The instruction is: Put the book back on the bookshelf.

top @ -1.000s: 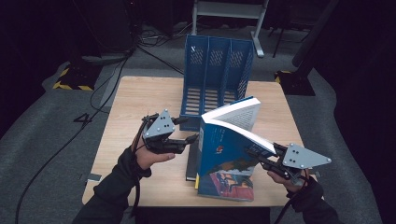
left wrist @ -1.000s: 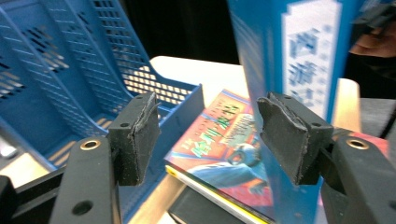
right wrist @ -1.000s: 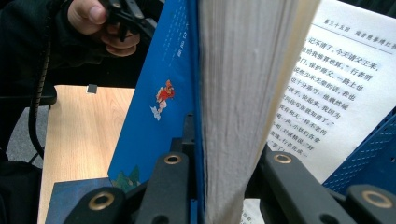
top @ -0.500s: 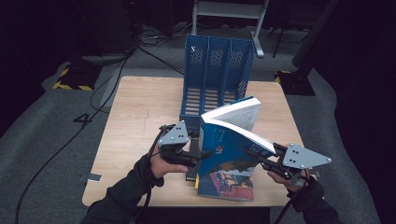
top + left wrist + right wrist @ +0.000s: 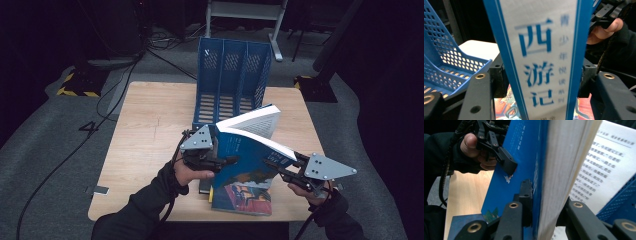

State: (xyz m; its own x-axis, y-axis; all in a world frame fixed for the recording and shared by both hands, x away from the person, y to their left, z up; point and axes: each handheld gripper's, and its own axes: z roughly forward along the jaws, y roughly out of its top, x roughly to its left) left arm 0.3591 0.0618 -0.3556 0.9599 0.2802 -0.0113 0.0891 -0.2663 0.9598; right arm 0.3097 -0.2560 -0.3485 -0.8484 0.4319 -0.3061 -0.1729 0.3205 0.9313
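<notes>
- Left gripper (image 5: 231, 161): since a second ago it has crossed the table (image 5: 150, 130) to the blue book (image 5: 250, 155); its jaws have just been closing and now straddle the spine, pads apparently touching.
- Right gripper (image 5: 272, 165): clamped on the book's fore-edge, jaws just easing slightly.
- Book: held upright, tilted, above a second book (image 5: 242, 197), before the blue file rack (image 5: 232, 80); two-handed support likely precedes filing.

Blue book (image 5: 245, 155), blue perforated file rack (image 5: 232, 75)
</notes>
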